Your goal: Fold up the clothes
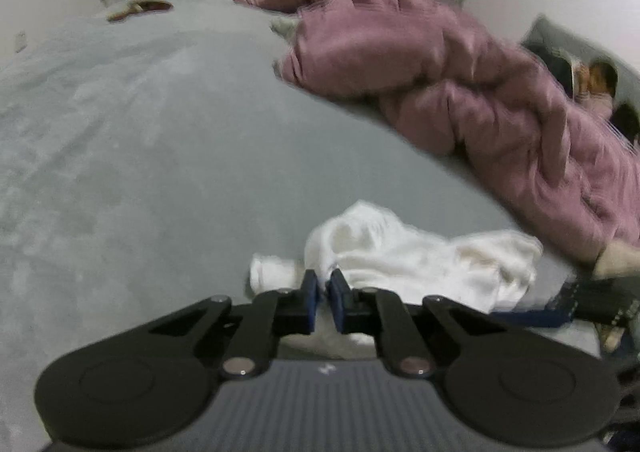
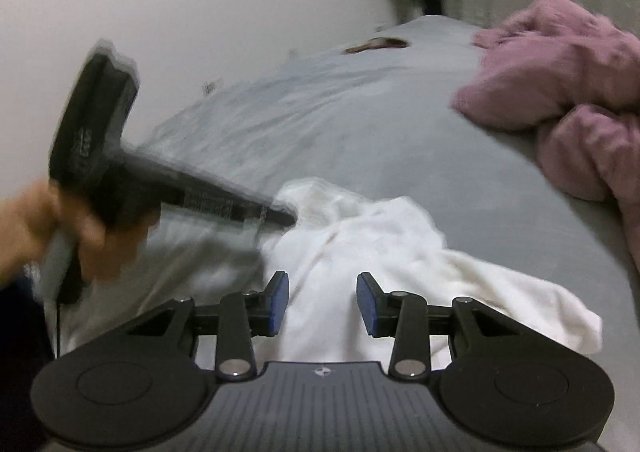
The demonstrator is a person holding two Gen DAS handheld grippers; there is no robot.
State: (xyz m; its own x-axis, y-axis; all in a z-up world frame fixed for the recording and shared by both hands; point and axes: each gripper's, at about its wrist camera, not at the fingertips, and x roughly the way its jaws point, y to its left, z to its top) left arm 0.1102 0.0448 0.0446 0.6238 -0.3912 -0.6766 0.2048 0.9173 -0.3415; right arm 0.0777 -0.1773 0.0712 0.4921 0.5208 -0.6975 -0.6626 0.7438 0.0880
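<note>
A crumpled white garment lies on the grey bed. My left gripper is shut on an edge of the white garment, its blue pads nearly together with cloth between them. In the right wrist view the same white garment spreads below my right gripper, which is open and empty just above it. The left gripper shows there too, blurred, held by a hand at the garment's left edge.
A rumpled pink quilt lies along the right side of the bed, also in the right wrist view. A small brown item lies at the bed's far end. White walls border the bed.
</note>
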